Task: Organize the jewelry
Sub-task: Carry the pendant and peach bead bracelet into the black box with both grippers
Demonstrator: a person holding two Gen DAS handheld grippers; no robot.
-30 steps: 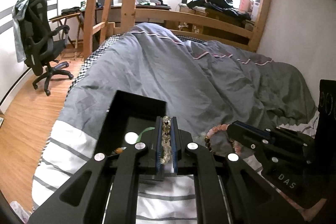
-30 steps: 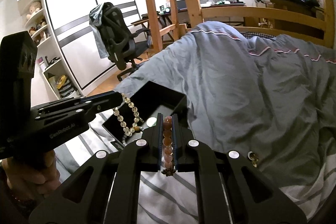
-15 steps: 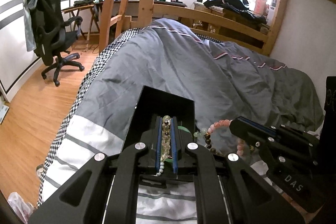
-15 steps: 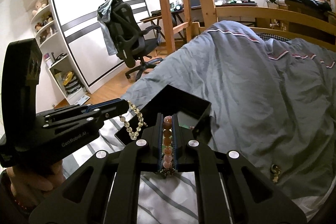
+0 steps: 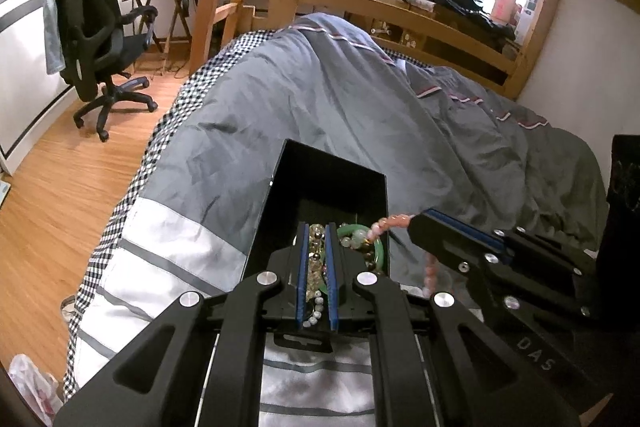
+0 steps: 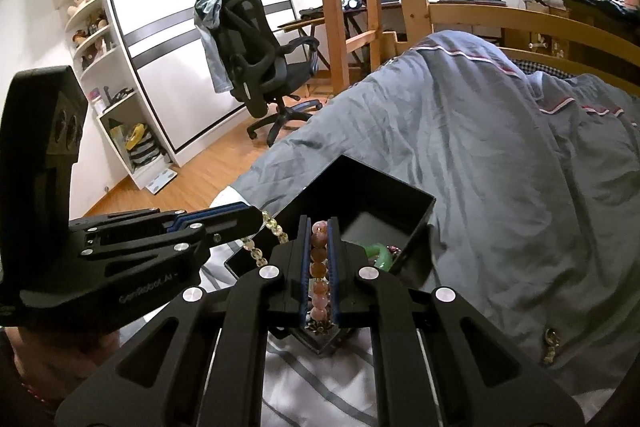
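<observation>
On the bed (image 5: 360,115), near its striped edge, a black box (image 5: 320,183) sits open with a green bangle (image 5: 380,247) inside. Left hand-held gripper (image 5: 316,239) pinches a pale bead bracelet (image 6: 256,251) over the box; right hand-held gripper (image 6: 320,231) clamps a pink bead bracelet (image 6: 319,267) alongside.

The black box (image 5: 320,179) has glossy, smooth walls. A grey duvet (image 5: 340,107) of matt, creased cloth covers the bed. The left claw (image 5: 316,259) is matt black plastic with shiny metal screws, as is the right claw (image 6: 320,255), which grips polished pink beads (image 6: 319,267). The bed frame (image 5: 420,19) is varnished wood.
</observation>
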